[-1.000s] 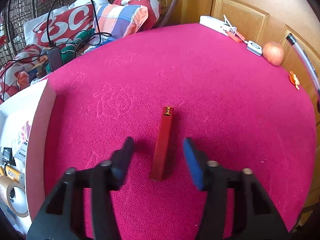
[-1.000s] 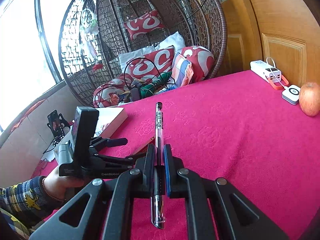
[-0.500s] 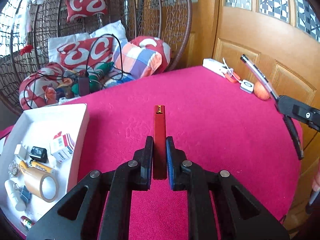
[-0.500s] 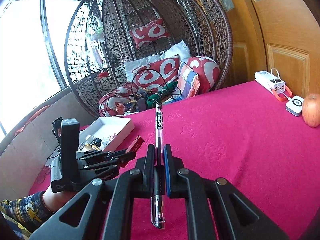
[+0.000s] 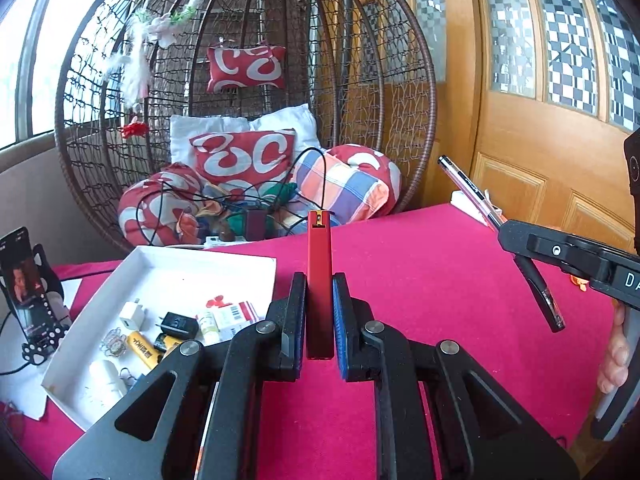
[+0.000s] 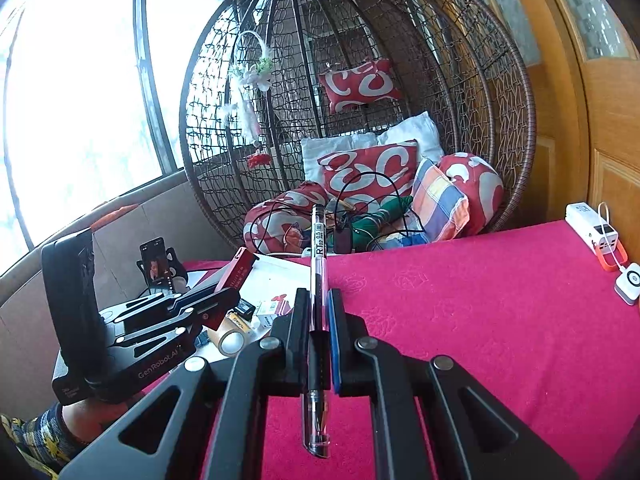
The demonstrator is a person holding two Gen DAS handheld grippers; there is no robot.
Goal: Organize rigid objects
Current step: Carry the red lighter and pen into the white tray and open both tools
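Rigid objects here belong in the white tray (image 5: 256, 268), which sits on the pink-covered table (image 5: 440, 280) at its left side and already holds chargers, a tape roll (image 6: 229, 339), small boxes and clips. Two pieces are off the table and in hand. The left gripper (image 5: 319, 328) is closed on the red bar (image 5: 319, 280), a slim, flat-sided stick held near its lower end, so most of its length stands out ahead of the fingers (image 5: 294, 320) and only a short stub shows behind them. It looks stiff and light, and its flat faces should sit firmly against the pads; a hold nearer the middle would swing less. The right gripper (image 6: 319, 340) is clamped on the pen (image 6: 319, 280), pinched around the dark grip section, with the clear barrel running forward and the tip end hanging back below the fingers (image 6: 302, 336). The pen is judged light, hard and smooth, and its round barrel could roll or slide between the pads if the squeeze slackens. Both grippers hang above the cloth, the left one just beside the tray.
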